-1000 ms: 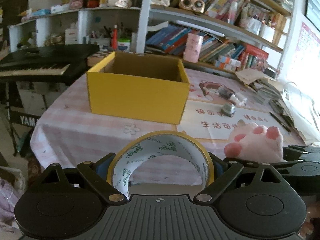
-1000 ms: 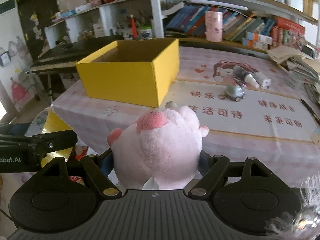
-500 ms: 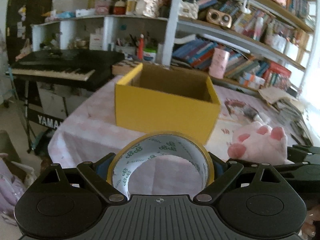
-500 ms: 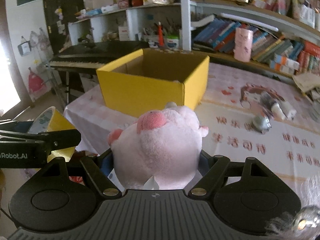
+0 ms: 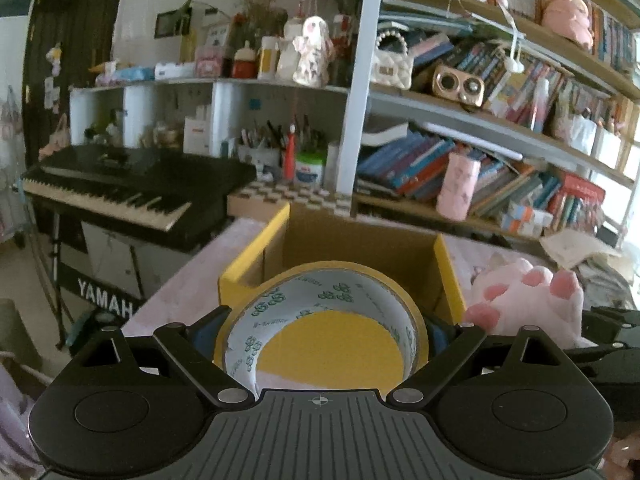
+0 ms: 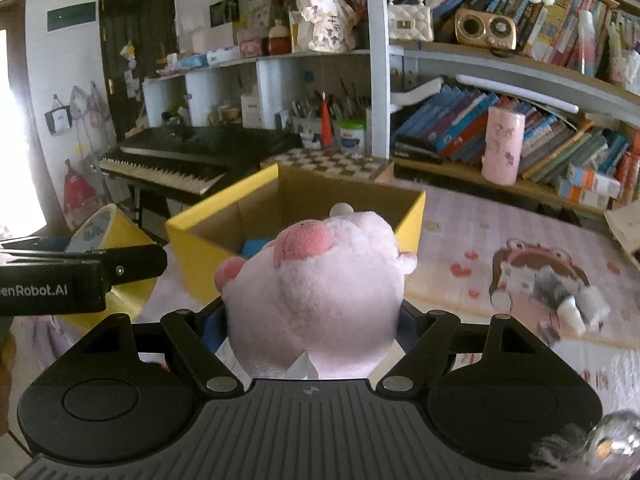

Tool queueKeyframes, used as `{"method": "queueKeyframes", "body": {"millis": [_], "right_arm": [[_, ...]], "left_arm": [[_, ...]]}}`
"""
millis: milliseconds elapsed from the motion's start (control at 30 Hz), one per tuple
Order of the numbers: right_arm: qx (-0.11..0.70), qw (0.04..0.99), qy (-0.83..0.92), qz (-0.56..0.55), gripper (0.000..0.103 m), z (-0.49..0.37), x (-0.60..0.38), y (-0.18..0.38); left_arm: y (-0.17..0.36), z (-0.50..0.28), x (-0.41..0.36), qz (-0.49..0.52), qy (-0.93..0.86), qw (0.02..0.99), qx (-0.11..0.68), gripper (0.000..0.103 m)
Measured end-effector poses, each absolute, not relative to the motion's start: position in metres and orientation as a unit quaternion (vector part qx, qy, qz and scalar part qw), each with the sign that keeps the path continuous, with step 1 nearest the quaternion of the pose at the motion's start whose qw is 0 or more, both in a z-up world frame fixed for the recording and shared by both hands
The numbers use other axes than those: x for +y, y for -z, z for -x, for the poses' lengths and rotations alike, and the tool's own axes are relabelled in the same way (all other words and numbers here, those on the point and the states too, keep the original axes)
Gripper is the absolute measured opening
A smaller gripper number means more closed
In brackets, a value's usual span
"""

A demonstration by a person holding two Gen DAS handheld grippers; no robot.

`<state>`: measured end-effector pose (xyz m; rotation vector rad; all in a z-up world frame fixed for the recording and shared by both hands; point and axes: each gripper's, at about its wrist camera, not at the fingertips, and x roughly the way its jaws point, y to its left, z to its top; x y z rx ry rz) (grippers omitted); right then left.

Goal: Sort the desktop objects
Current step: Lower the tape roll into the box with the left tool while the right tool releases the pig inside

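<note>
My left gripper (image 5: 320,332) is shut on a yellow tape roll (image 5: 280,304), held close in front of the near wall of the open yellow cardboard box (image 5: 448,276). My right gripper (image 6: 312,320) is shut on a pink plush paw (image 6: 316,280), held above the box's (image 6: 192,244) near right corner. The paw also shows in the left wrist view (image 5: 528,304) at the right. The left gripper and its tape roll (image 6: 96,224) show at the left of the right wrist view. Something blue (image 6: 252,247) lies inside the box.
The box stands on a table with a pink checked cloth (image 6: 460,216). Small toys (image 6: 568,300) lie on a printed mat at the right. A black keyboard (image 5: 120,188) stands left of the table. Bookshelves (image 5: 440,168) and a pink cup (image 6: 502,148) are behind.
Both grippers have risen and moved forward toward the yellow box with their loads. The box is now much closer, and its inside shows in the right wrist view.
</note>
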<state>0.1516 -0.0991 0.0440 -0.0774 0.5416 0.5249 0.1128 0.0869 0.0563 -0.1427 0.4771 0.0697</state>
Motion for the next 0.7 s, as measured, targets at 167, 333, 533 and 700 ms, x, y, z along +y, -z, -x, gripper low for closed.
{"method": "queueKeyframes", "body": {"millis": [167,333,533,700], "right_arm": [[0.257,0.925,-0.276,0.046,0.077,-0.184,-0.097,-0.048],[0.243,0.918,-0.306,0.066,0.077,-0.210,-0.089,-0.047],[0.223,0.906,-0.335,0.132,0.077,-0.252,-0.069,-0.034],[0.240,0.870,-0.376,0.210,0.077,-0.291,-0.049,-0.017]], "left_arm": [[-0.062,-0.140,0.087,0.068,-0.049,0.970,0.226,0.094],[-0.067,-0.167,0.088,0.063,-0.063,0.970,0.226,0.094],[-0.058,-0.213,0.084,0.015,-0.067,0.966,0.250,0.094],[-0.044,-0.254,0.078,-0.031,-0.046,0.955,0.291,0.094]]}}
